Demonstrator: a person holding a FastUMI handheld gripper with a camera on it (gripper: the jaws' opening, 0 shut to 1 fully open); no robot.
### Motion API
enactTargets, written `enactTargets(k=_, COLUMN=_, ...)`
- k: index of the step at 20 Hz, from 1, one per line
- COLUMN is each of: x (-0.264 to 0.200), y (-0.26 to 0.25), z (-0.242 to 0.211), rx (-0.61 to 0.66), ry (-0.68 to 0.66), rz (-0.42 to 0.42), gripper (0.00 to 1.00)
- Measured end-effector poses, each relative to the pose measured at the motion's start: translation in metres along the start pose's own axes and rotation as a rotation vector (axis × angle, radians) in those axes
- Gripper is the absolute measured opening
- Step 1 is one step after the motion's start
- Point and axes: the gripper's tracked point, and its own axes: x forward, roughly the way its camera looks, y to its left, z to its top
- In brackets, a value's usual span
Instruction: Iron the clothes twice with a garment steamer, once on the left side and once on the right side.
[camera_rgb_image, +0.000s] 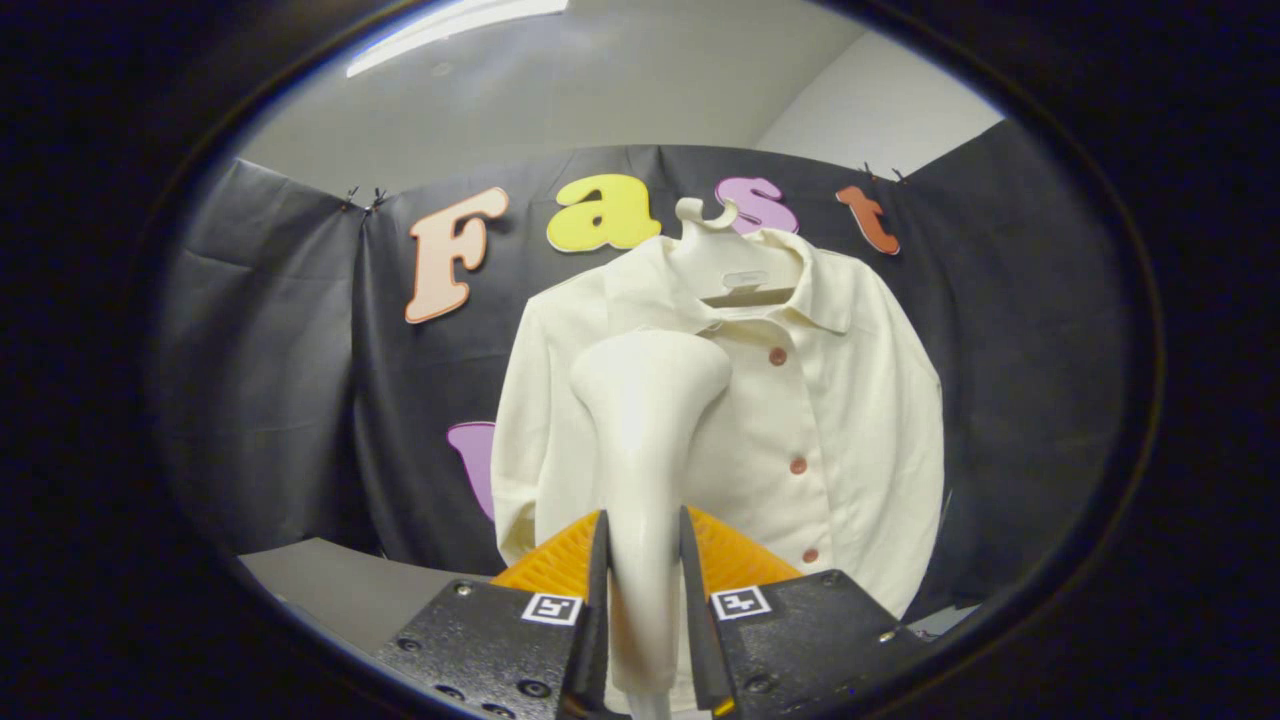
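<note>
Clamping the narrow handle of a cream-white plastic garment steamer (645, 430), the gripper (645, 610) has its jaws closed most of the way, one finger pressed against each side of the handle with only the handle's width left between them. The steamer stands upright between the fingers and rises ahead of them, its body widening towards the top into a broad, flared head that tips slightly to the right. The ribbed pads of the fingers (560, 565) spread out on either side of the handle, just behind it.

Beyond the steamer hangs the cream-coloured long-sleeved collared shirt (840, 430), buttoned down its front with small reddish-brown buttons (797, 466). It hangs on a white plastic hanger (722, 255), whose hook shows above the collar and whose neck sits inside the open collar. The shirt faces the gripper, sleeves hanging down at both sides. The steamer's head overlaps the shirt's chest just to the left of the button row, below the collar; whether the head touches the fabric cannot be told.

Behind the shirt is the black cloth wall (270, 400) of the booth, pinned along its top edge. To the lower left of the shirt, a pale grey desk (340, 590) surface shows beside the fingers.
</note>
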Motion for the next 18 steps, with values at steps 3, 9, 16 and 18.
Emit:
enactTargets(k=3, x=0.005, y=-0.001, z=-0.004, rx=0.009, ry=-0.005, rz=0.007, gripper=0.33)
enactTargets(k=9, x=0.009, y=-0.008, z=-0.021, rx=0.046, ry=0.019, rz=0.011, gripper=0.33)
enactTargets(k=16, x=-0.005, y=-0.035, z=-0.059, rx=0.07, ry=0.072, rz=0.01, gripper=0.33)
enactTargets(k=18, x=-0.004, y=-0.04, z=-0.069, rx=0.073, ry=0.085, rz=0.017, gripper=0.33)
